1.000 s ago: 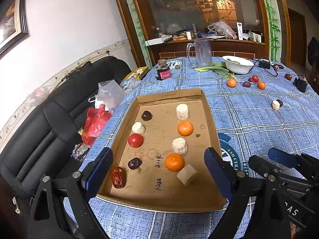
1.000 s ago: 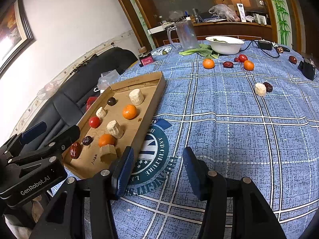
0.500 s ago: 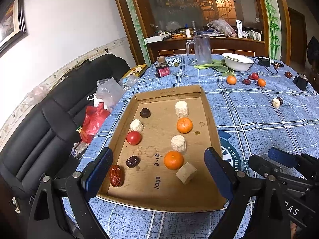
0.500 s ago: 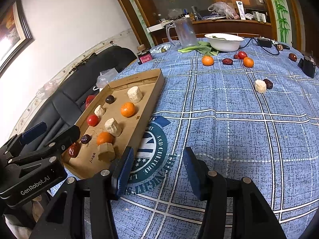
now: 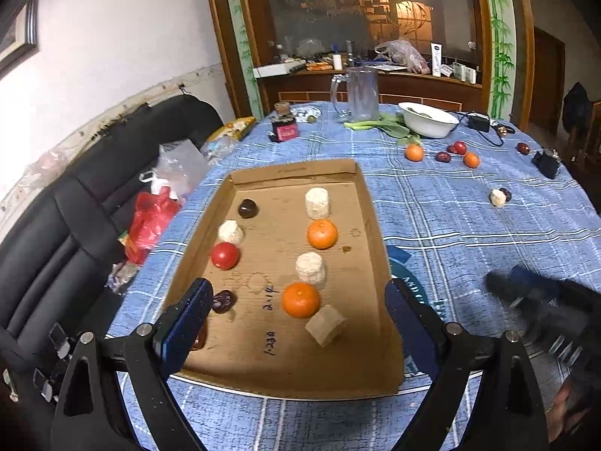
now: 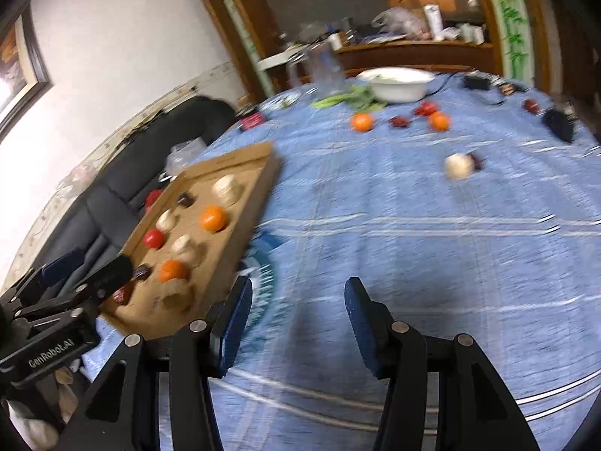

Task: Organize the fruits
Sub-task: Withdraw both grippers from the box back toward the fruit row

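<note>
Two grippers, left [image 5: 295,321] and right [image 6: 296,321], had fingers spread wide and empty above the desk [image 6: 413,248]; cardboard tray [image 5: 370,210] held fruits.

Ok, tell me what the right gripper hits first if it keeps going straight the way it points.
Probably nothing close: the right gripper, open and empty, points over bare blue tablecloth. The pale round piece lies farther on, slightly right; blur hides depth.

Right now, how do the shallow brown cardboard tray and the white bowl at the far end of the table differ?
The shallow brown cardboard tray is rectangular, flat-bottomed and low-walled; the white bowl is round and deeper. The tray lies near the cameras, the bowl far back beside green leafy stalks. The tray holds rows of oranges, pale cylinders, a red tomato and dark dates; the bowl's contents are unclear. Both sit open-topped on the blue checked tablecloth.
</note>
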Available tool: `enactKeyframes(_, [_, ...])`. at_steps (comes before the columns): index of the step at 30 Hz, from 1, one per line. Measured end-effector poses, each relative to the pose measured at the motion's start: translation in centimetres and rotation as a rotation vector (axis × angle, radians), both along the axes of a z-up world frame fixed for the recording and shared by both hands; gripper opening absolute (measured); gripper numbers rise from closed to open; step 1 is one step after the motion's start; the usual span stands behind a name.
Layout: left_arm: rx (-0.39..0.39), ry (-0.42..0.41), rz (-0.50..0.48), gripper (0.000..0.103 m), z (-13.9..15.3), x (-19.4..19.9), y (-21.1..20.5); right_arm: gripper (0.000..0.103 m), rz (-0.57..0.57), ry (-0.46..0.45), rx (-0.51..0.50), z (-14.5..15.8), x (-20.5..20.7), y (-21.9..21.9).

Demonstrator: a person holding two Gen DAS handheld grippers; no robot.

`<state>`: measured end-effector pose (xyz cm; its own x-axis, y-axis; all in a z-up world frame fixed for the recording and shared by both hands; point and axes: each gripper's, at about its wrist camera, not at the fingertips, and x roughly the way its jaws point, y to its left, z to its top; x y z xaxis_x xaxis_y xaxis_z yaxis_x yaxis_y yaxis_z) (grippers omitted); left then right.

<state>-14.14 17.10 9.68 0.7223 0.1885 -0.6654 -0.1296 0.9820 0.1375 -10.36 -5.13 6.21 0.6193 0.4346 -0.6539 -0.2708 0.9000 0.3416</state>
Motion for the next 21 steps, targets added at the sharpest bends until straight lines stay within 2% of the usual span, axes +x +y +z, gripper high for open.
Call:
enactKeyframes(6, [-0.078, 0.04, -0.044, 0.092, 0.1, 0.2, -0.3, 0.055, -0.204, -0.01, -0.035, 1.9, 1.3, -9.9])
enactKeyframes(10, [-0.127, 0.073, -0.084, 0.092, -0.4, 0.4, -1.3, 0.055, -0.273, 0.013, -0.08, 1.8, 1.8, -13.7])
enactKeyframes(15, [-0.113, 0.046, -0.139, 0.092, 0.5, 0.6, -3.3, 0.055, -0.276, 0.046, -0.081, 1.4, 3.3, -15.2])
enactKeyframes(21, [-0.09, 0.025, -0.187, 0.092, 1.9, 1.9, -5.5, 0.055, -0.222, 0.055, -0.084, 1.3, 5.9, -14.2])
